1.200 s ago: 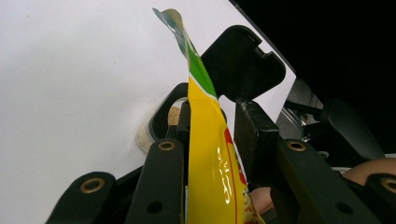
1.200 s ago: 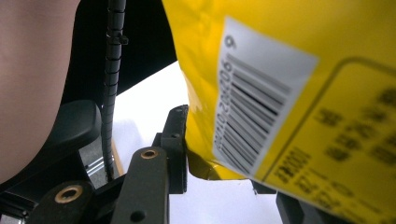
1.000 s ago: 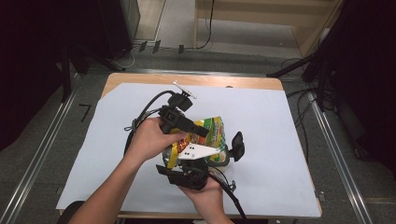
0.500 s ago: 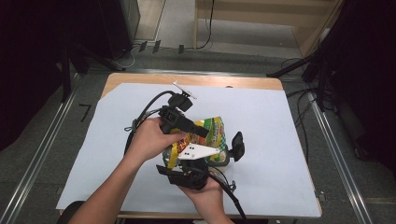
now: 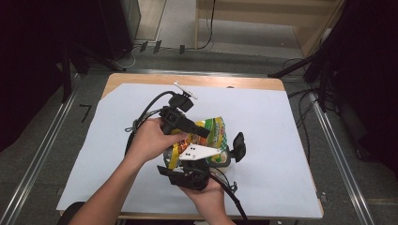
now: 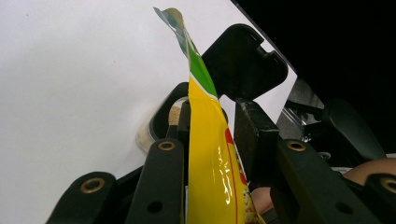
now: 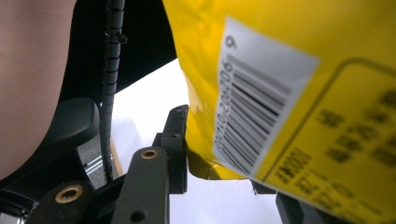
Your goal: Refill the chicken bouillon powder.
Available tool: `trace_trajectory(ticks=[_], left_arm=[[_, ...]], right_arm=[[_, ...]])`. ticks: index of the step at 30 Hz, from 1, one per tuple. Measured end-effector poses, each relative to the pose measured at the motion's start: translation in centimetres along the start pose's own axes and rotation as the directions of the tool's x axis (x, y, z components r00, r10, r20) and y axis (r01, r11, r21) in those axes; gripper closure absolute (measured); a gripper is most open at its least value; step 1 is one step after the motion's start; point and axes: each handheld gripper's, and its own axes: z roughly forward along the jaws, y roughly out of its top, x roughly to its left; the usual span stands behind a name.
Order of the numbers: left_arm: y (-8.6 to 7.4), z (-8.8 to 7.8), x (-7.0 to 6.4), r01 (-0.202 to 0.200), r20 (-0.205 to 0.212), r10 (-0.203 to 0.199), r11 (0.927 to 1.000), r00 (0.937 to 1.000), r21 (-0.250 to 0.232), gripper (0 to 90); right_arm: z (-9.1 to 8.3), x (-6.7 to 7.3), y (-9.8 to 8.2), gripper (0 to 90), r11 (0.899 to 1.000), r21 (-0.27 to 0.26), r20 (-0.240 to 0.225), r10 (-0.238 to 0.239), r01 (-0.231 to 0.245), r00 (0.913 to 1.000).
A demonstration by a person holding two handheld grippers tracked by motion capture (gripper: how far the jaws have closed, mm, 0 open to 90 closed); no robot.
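High view: two claws hold one yellow bag [image 5: 213,133] above the white worktop [image 5: 281,140].
Left claw [image 6: 208,140] pinches its top edge; right claw [image 7: 219,154] clamps its barcoded corner.

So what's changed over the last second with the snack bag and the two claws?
Nothing visibly changed. Both hands kept still, the left claw and the right claw stay clamped on the yellow snack bag, held upright over the white sheet. The clear container with crumbs and the open black lid lie where they were.
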Motion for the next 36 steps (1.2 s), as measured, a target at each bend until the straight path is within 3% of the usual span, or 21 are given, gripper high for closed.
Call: trace_trajectory(ticks=[36], left_arm=[[-0.07,0.33,0.09,-0.001,-0.003,0.001,0.9998,1.0000,0.018,73.6]], right_arm=[[0.05,0.05,-0.22,66.3,1.000,0.004,0.004,0.006,-0.006,1.0000]])
